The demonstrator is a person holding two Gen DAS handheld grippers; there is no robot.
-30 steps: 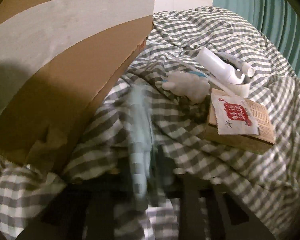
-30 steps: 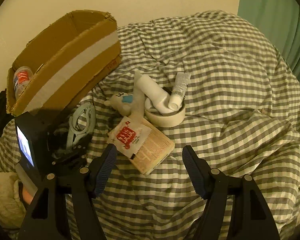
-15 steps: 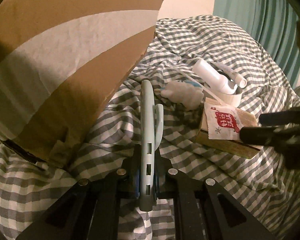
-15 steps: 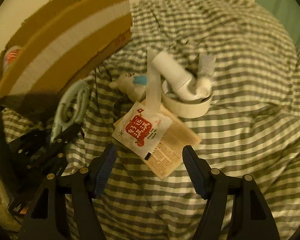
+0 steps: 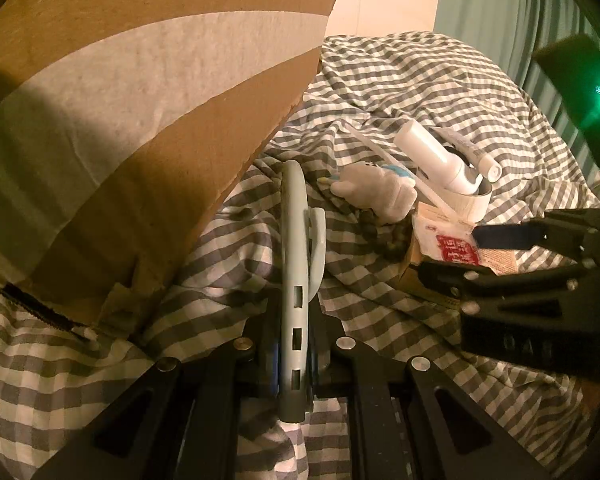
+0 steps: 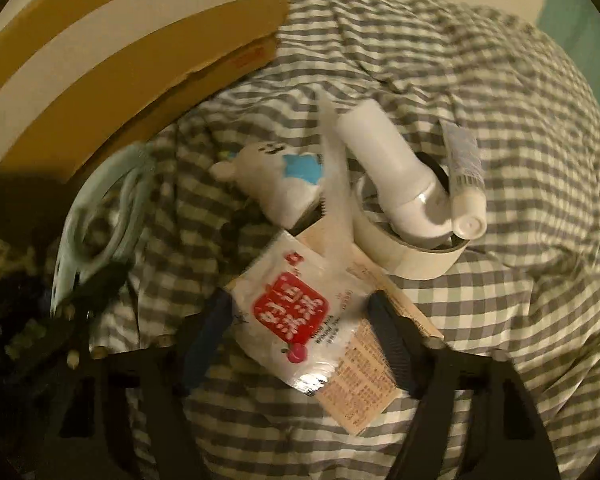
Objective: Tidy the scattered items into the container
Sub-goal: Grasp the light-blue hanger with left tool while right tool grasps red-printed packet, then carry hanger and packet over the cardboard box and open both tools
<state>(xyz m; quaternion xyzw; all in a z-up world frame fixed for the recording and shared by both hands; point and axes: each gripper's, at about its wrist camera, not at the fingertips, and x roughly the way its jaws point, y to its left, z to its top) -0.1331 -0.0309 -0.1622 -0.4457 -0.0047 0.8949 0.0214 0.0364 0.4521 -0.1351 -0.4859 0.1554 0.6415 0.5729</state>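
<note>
On a rumpled grey-and-white checked bedspread (image 6: 480, 320), the scattered items lie in a cluster beside a brown cardboard box with a broad white band (image 5: 140, 112). Left gripper (image 5: 294, 364): jaws pressed tight on a pale blue plastic frame with two loops (image 5: 296, 264), held edge-on and upright just beside the box corner. Right gripper (image 6: 300, 344): jaws closing, the blue pads standing either side of a white sachet with a red printed square (image 6: 296, 312); the pads appear not to press on it. The sachet lies on a flat tan printed booklet (image 6: 364, 380). Behind it: a small white plush toy with a blue patch (image 6: 276, 176), a white pump bottle (image 6: 392, 184) and a grey-labelled tube with a white cap (image 6: 466, 176), both leaning into a roll of white tape (image 6: 412, 256). Box interior not visible.
</note>
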